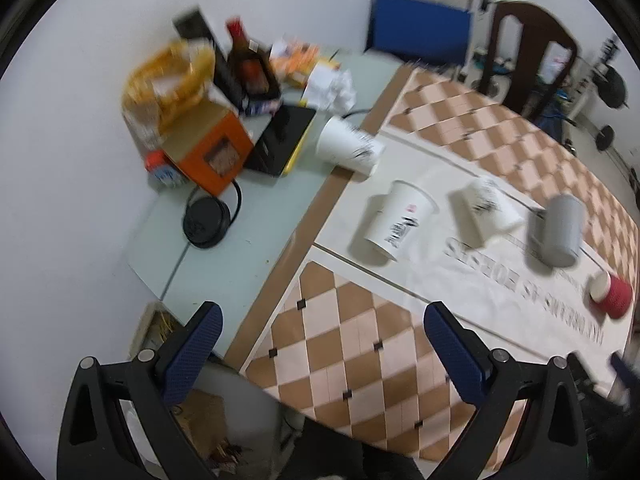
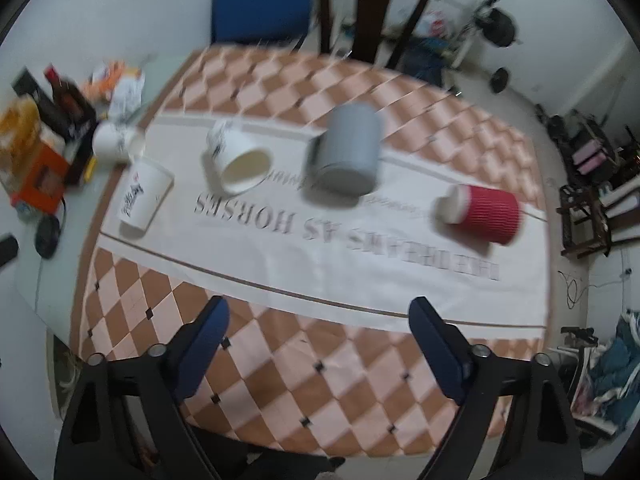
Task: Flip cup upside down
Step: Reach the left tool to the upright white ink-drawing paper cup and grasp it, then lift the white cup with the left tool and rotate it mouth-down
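Observation:
Several cups sit on the white band of a checkered tablecloth [image 2: 280, 360]. A red ribbed cup [image 2: 480, 212] lies on its side at the right; it also shows in the left wrist view [image 1: 612, 294]. A grey mug [image 2: 350, 148] [image 1: 560, 228] stands mouth down. A white paper cup [image 2: 238, 160] [image 1: 490, 208] lies tilted, mouth toward me. Another printed white cup [image 2: 144, 196] [image 1: 400, 220] stands mouth down. A third white cup [image 2: 114, 144] [image 1: 348, 148] lies on its side at the cloth's edge. My left gripper [image 1: 320, 352] and right gripper [image 2: 320, 344] are open and empty, near the table's front edge.
Clutter fills the far left corner: an orange box [image 1: 212, 152], a dark bottle [image 1: 248, 64], a black tablet [image 1: 280, 140], a black round lid with cable [image 1: 206, 222], crumpled paper [image 1: 332, 84]. A blue chair [image 2: 260, 12] and a dark wooden chair [image 2: 372, 4] stand behind the table.

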`<state>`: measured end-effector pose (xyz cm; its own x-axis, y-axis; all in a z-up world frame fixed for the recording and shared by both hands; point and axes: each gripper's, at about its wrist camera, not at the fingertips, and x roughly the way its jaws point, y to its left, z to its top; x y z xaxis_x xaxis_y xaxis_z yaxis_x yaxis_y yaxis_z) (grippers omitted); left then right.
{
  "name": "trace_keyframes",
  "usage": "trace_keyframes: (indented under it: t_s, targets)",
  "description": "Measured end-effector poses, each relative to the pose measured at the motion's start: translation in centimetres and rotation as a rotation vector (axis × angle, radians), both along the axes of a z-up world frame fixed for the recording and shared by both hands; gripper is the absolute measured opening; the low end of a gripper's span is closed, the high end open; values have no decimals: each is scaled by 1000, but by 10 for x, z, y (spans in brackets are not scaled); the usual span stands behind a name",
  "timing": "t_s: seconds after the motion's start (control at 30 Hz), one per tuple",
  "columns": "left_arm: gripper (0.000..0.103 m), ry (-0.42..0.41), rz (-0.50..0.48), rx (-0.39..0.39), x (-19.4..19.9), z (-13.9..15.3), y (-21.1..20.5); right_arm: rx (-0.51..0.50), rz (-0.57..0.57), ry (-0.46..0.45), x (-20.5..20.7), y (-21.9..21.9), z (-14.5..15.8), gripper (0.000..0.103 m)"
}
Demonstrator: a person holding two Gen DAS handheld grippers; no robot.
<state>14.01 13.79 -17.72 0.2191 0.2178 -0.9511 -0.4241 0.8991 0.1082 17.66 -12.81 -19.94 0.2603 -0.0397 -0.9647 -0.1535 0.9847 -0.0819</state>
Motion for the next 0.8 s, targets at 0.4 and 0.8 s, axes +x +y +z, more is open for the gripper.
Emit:
trace_keyframes:
  t_s: [0.4,0.8]
  targets:
    - [95,88,134,-326,137,-100,88,-56,-171,182,78,70,-109,81]
    - [95,155,234,-504,205,-172,122,-118,-313,254,112,69,-140,81]
